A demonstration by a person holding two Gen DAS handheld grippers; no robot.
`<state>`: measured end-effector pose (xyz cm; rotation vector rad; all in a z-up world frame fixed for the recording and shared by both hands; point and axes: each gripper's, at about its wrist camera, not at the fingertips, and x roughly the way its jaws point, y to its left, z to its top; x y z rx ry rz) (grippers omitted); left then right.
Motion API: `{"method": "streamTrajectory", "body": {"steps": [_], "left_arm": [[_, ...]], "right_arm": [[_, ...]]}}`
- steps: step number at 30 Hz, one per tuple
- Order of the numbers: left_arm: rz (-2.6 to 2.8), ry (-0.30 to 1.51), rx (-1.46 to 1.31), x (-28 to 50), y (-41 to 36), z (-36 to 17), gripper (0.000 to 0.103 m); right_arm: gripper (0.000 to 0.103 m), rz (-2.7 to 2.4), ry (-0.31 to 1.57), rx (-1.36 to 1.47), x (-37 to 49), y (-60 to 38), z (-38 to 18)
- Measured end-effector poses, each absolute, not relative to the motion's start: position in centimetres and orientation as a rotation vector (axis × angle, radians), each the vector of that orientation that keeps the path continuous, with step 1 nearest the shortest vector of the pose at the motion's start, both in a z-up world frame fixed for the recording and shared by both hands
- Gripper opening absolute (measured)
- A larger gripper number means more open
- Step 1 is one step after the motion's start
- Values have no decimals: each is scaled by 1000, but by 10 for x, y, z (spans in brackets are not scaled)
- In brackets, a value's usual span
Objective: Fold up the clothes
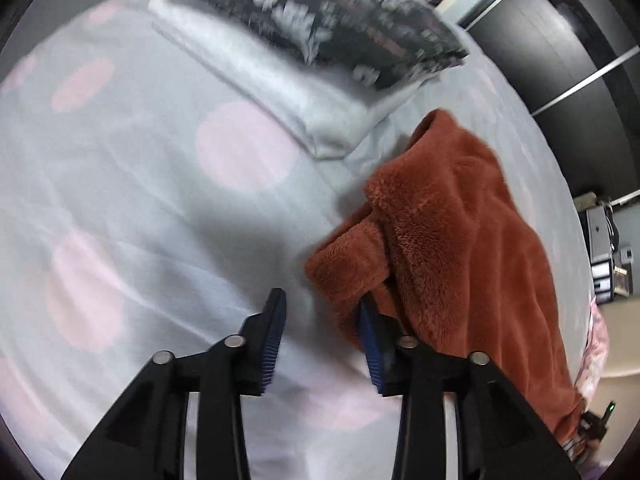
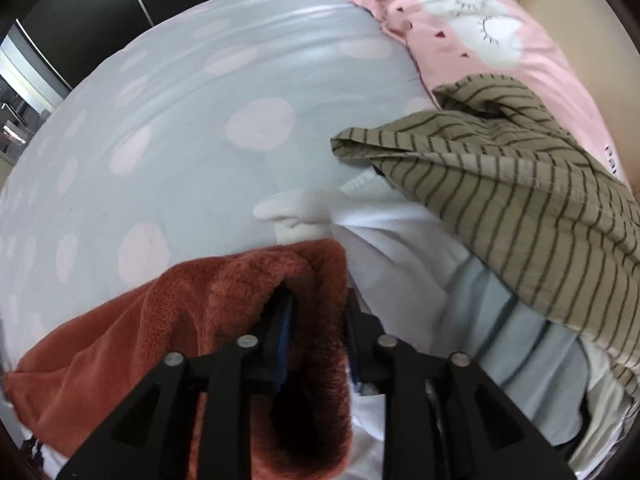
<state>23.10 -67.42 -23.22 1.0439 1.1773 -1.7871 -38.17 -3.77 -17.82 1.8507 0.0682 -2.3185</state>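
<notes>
Left tool (image 1: pixel 322 330) agape beside rust fleece (image 1: pixel 448 240).

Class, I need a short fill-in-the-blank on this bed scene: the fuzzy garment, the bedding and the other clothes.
1. The fuzzy garment is ____ in colour.
2. The grey bedsheet is printed with pink ____.
3. The olive shirt has dark ____.
4. A fold of the fuzzy garment lies between the fingers of the ____ gripper.

Missing words: rust-orange; dots; stripes; right
</notes>
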Motion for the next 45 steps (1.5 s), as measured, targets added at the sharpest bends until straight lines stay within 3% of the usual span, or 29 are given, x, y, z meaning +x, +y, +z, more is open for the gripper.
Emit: {"method": "streamTrajectory", "body": {"steps": [9,18,20,22,23,29,38,42,45], "left_arm": [[-1880,1050,1027,224,-683,-191,39],[-2122,935,1116,155,-640,-141,39],[-2192,883,1171,126,-626,-136,44],[-2279,827,1227,97,-605,-132,58],[-2321,798,1259,82,-594,-131,58],[-2515,596,1480,-3,-528,-146,58],[-2682,81,1809,-104,-436,-197,58],[-2675,-140,1921,-122,-411,-223,62],[-2657,-201,1917,-127,-407,-235,62]], "right_arm": [[35,-2262,-43,1755,-370,-2,-113],[35,-1986,311,1496,-299,-139,-112],[35,-1928,416,1462,-285,-176,-121],[35,-1870,506,1432,-272,-205,-131],[35,-1841,555,1414,-267,-220,-137],[35,-1718,777,1336,-257,-281,-176],[35,-1563,1003,1258,-262,-289,-223],[35,-1494,1032,1248,-259,-280,-243],[35,-1506,1004,1231,-258,-277,-247]]}}
